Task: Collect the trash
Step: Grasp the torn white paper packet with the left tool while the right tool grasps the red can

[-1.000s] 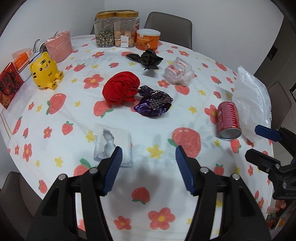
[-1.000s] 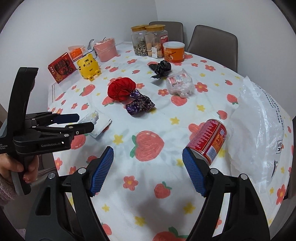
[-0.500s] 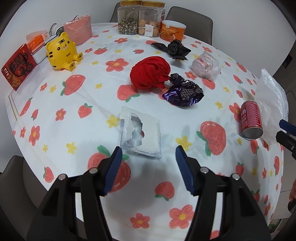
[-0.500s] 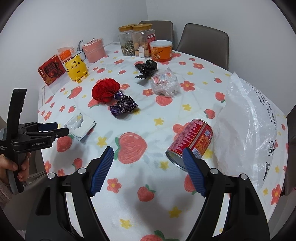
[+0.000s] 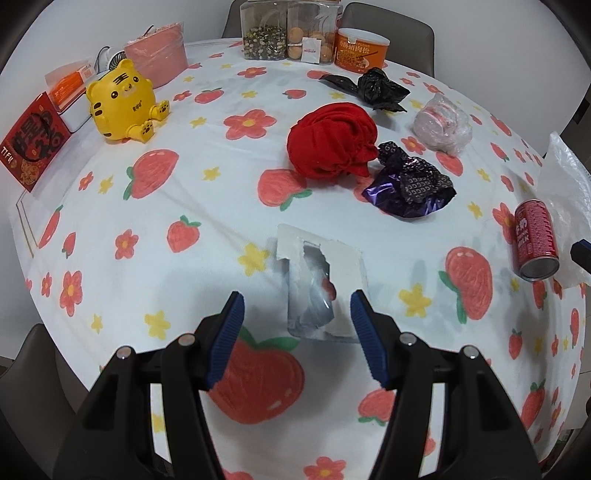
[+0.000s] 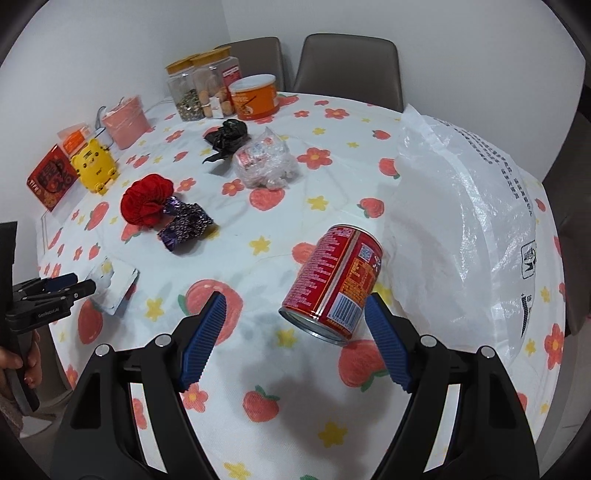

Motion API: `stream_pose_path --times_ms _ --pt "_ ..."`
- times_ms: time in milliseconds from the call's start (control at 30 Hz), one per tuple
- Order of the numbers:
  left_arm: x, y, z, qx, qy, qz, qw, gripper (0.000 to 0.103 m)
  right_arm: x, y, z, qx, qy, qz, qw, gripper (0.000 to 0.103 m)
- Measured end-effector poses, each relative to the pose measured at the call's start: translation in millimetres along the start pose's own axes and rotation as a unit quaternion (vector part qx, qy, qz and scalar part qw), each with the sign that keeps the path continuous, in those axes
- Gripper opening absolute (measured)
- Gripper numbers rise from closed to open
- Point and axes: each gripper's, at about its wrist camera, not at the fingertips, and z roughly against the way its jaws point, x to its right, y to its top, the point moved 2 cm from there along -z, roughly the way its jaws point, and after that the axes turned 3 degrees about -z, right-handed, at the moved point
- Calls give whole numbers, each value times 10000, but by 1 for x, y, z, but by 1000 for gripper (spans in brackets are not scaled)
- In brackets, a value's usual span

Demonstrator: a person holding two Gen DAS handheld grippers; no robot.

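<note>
A torn white blister pack [image 5: 325, 280] lies flat on the flowered tablecloth [image 5: 207, 206]. My left gripper [image 5: 295, 304] hovers open just above its near end, its pads apart from the pack; it also shows at the left in the right wrist view [image 6: 83, 281]. A red can [image 6: 338, 284] lies on its side beside a white plastic bag [image 6: 472, 221]. My right gripper [image 6: 295, 306] stands open around the can's near end, and its right pad is close to the can. Further back lie a red cloth bundle [image 5: 332, 144], a purple wrapper [image 5: 410, 184], a black bag [image 5: 375, 86] and a clear wrapped cup [image 5: 441, 123].
A yellow tiger toy [image 5: 120, 101], a red box [image 5: 31, 142], a pink tub [image 5: 155, 59], two glass jars [image 5: 288, 31] and an orange tin [image 5: 360, 50] line the far edge. Chairs [image 6: 347, 70] stand behind the table. A hand [image 6: 22, 365] holds the left gripper.
Both grippers have come down closer to the table. The left one has moved over the blister pack. The right one has rolled and closed in on the red can.
</note>
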Motion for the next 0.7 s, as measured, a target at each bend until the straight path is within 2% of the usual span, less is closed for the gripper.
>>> stream_pose_path --times_ms 267,467,567,633,700 --pt "-4 6 -25 -129 -179 -137 9997 59 6 -3 -34 -123 -322 -424 9985 75" --pt "-10 8 -38 -130 -460 0 9989 57 9 -9 -57 -267 -596 -535 9964 75" --pt "-13 9 -39 -121 -570 53 9983 52 11 -9 -65 -357 -662 -548 9957 75" --pt "-15 10 -38 -106 -596 58 9982 42 13 -9 -70 -427 -671 -574 9952 75" --pt "-15 11 -37 -93 -642 16 9979 37 15 -10 -75 -479 -664 -582 9949 75"
